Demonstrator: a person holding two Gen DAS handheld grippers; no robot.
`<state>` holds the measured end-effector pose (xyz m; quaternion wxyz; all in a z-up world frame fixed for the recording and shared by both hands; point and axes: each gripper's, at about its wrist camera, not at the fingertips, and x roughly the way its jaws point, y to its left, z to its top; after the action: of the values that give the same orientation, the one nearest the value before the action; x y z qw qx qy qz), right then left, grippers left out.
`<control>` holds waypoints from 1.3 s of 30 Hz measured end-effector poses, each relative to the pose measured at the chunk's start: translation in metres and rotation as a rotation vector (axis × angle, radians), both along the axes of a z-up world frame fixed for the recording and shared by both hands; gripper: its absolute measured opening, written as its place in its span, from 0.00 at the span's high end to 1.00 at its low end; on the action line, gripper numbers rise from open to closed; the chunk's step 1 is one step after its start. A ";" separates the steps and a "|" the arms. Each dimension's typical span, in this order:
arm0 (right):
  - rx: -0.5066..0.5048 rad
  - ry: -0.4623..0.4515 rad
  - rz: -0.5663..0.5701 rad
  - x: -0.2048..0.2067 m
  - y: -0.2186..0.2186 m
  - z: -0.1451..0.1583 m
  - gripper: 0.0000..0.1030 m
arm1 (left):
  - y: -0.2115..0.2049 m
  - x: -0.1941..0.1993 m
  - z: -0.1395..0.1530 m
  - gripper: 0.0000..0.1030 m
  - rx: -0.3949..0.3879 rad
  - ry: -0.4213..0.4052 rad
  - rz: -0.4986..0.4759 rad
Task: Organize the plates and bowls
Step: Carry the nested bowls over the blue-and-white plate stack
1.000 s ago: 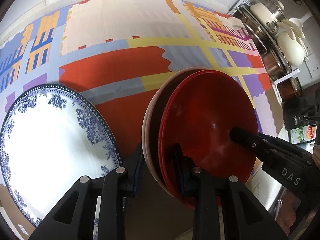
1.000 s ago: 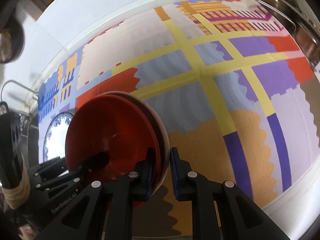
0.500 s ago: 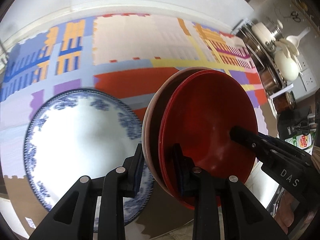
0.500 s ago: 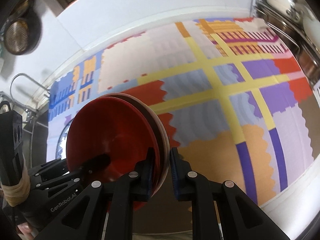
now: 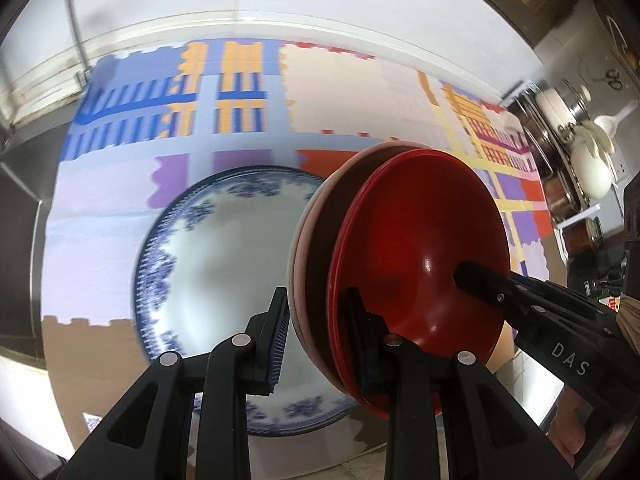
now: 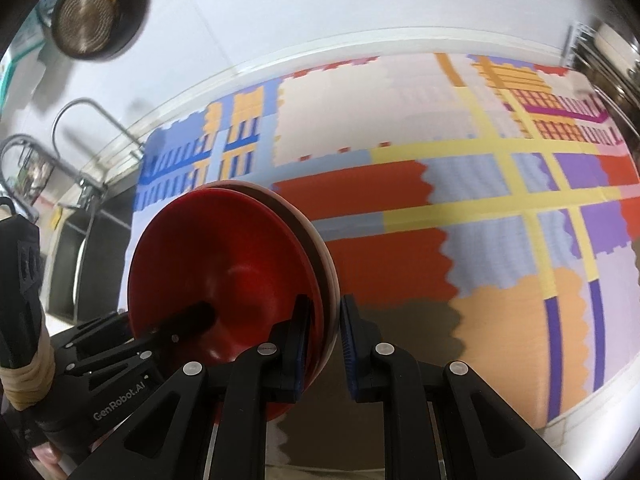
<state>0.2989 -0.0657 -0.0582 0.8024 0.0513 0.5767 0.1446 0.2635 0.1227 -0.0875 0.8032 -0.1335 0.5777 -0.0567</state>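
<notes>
With both tongs, left (image 5: 316,336) and right (image 6: 324,344), nipped nearly closed on opposite rims of the 2 nested bowls (image 5: 416,272) held over the plate (image 5: 216,264), I keep them level and lower both evenly.

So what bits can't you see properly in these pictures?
- Left wrist view: the near right part of the white plate with blue flower rim is hidden behind the stack of red bowls in a pink one.
- Both views: the stack's undersides face away; how many bowls are nested is unclear.
- Right wrist view: the plate is wholly hidden behind the stack.
- Left wrist view: the pots at the right edge are small and blurred.
</notes>
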 end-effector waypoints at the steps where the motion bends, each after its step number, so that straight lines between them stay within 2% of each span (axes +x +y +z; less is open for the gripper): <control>1: 0.002 0.007 0.008 -0.001 0.006 -0.002 0.83 | 0.006 -0.002 -0.002 0.73 0.000 0.005 0.009; 9: -0.005 0.057 0.053 -0.005 0.041 -0.015 0.83 | 0.034 -0.012 -0.016 0.73 -0.012 0.059 0.041; 21: -0.012 0.127 0.056 -0.007 0.059 -0.032 0.83 | 0.049 -0.011 -0.029 0.73 -0.023 0.092 0.048; 39: -0.041 0.111 0.052 -0.002 0.066 -0.034 0.83 | 0.053 -0.005 -0.037 0.73 -0.036 0.104 0.032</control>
<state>0.2969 0.0005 -0.0926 0.7660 0.0275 0.6243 0.1506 0.2589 0.1761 -0.1249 0.7704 -0.1598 0.6154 -0.0475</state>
